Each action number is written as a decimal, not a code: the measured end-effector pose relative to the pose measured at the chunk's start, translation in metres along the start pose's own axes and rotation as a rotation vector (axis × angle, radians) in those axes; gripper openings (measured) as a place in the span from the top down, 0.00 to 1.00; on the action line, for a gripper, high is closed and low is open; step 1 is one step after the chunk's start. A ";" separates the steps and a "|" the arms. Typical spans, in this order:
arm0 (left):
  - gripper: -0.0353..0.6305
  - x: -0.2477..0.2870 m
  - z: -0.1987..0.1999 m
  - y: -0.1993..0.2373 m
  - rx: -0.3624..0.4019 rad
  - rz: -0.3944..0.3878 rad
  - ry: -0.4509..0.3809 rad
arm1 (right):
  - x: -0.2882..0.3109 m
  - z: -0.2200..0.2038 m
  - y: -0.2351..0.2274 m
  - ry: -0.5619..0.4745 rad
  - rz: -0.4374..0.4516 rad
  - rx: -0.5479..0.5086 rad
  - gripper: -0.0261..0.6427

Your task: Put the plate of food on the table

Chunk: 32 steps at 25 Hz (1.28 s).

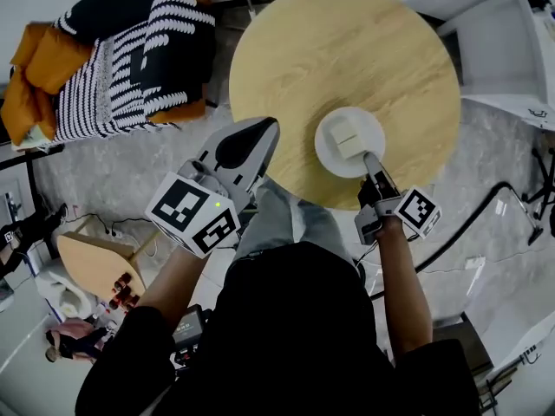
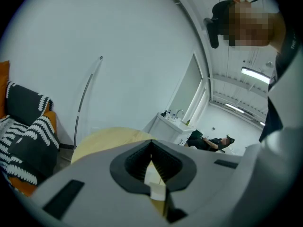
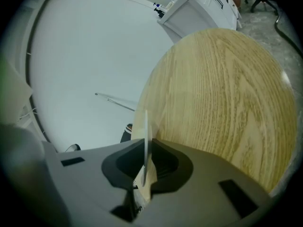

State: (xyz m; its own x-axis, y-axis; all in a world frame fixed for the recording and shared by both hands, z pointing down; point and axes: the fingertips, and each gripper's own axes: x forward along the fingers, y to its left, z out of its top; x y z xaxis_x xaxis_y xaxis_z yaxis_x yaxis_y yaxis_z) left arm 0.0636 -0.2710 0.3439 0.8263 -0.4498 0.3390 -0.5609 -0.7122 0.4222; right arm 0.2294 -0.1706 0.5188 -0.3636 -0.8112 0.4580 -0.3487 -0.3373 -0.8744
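A white plate (image 1: 325, 150) with pale food cubes (image 1: 345, 134) is over the near edge of the round wooden table (image 1: 347, 50). I cannot tell whether it rests on the wood. My right gripper (image 1: 371, 161) is shut on the plate's near rim. In the right gripper view the rim (image 3: 145, 126) stands edge-on between the jaws of the right gripper (image 3: 146, 162), with the table (image 3: 222, 103) beyond. My left gripper (image 1: 267, 126) hangs by the table's left front edge, shut and holding nothing. The left gripper (image 2: 151, 157) in its own view has its pads together, and the table (image 2: 109, 138) lies ahead.
A sofa with striped cushions (image 1: 130, 59) stands at the left. A white cabinet (image 1: 499, 46) stands at the right, beyond the table. A small wooden stool (image 1: 95, 263) and cables (image 1: 468, 224) are on the floor. A person (image 2: 210, 142) sits far back in the room.
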 end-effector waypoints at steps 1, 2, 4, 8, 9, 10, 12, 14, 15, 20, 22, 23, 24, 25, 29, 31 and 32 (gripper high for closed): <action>0.94 0.001 -0.003 0.003 -0.009 0.002 0.006 | 0.002 -0.002 0.000 0.004 0.005 0.008 0.91; 0.94 0.002 -0.007 0.005 -0.018 0.005 0.011 | 0.004 -0.005 0.001 0.008 0.014 0.015 0.91; 0.94 0.003 -0.012 0.009 -0.033 0.011 0.018 | 0.007 -0.010 -0.001 0.019 0.013 0.014 0.91; 0.94 0.008 -0.019 0.013 -0.049 0.012 0.029 | 0.011 -0.013 -0.012 0.033 -0.025 0.007 0.91; 0.94 0.009 -0.020 0.012 -0.051 0.009 0.034 | 0.010 -0.015 -0.013 0.034 -0.028 0.012 0.91; 0.94 0.009 -0.021 0.011 -0.053 0.007 0.036 | 0.009 -0.016 -0.015 0.037 -0.035 0.012 0.91; 0.94 0.011 -0.023 0.009 -0.053 0.002 0.035 | 0.010 -0.017 -0.018 0.048 -0.058 -0.012 0.91; 0.94 0.012 -0.027 0.008 -0.053 -0.007 0.037 | 0.010 -0.018 -0.023 0.059 -0.090 -0.052 0.92; 0.94 0.012 -0.030 0.008 -0.054 -0.012 0.041 | 0.011 -0.019 -0.025 0.064 -0.103 -0.068 0.92; 0.94 0.009 -0.046 0.006 -0.055 -0.026 0.060 | 0.012 -0.027 -0.032 0.112 -0.117 -0.078 0.92; 0.94 0.006 -0.048 0.003 -0.051 -0.033 0.060 | 0.011 -0.032 -0.032 0.149 -0.119 -0.109 0.92; 0.94 0.004 -0.048 0.001 -0.049 -0.036 0.058 | 0.011 -0.034 -0.030 0.170 -0.110 -0.135 0.91; 0.94 0.002 -0.048 0.000 -0.047 -0.039 0.058 | 0.010 -0.038 -0.026 0.194 -0.086 -0.161 0.91; 0.94 -0.001 -0.049 -0.002 -0.046 -0.040 0.058 | 0.009 -0.042 -0.021 0.224 -0.050 -0.183 0.84; 0.94 -0.013 -0.057 -0.007 -0.047 -0.036 0.063 | 0.001 -0.063 -0.011 0.381 0.044 -0.313 0.62; 0.94 -0.018 -0.058 -0.009 -0.046 -0.031 0.061 | -0.005 -0.074 -0.013 0.474 0.030 -0.433 0.61; 0.94 -0.020 -0.059 -0.010 -0.046 -0.028 0.059 | -0.009 -0.079 -0.014 0.516 0.016 -0.493 0.61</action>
State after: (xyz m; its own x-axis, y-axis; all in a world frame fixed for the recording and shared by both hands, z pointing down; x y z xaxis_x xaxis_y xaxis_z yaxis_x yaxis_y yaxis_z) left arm 0.0499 -0.2232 0.3824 0.8380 -0.3962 0.3751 -0.5403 -0.6981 0.4698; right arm 0.1698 -0.1211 0.5397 -0.6918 -0.4432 0.5701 -0.6460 0.0269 -0.7629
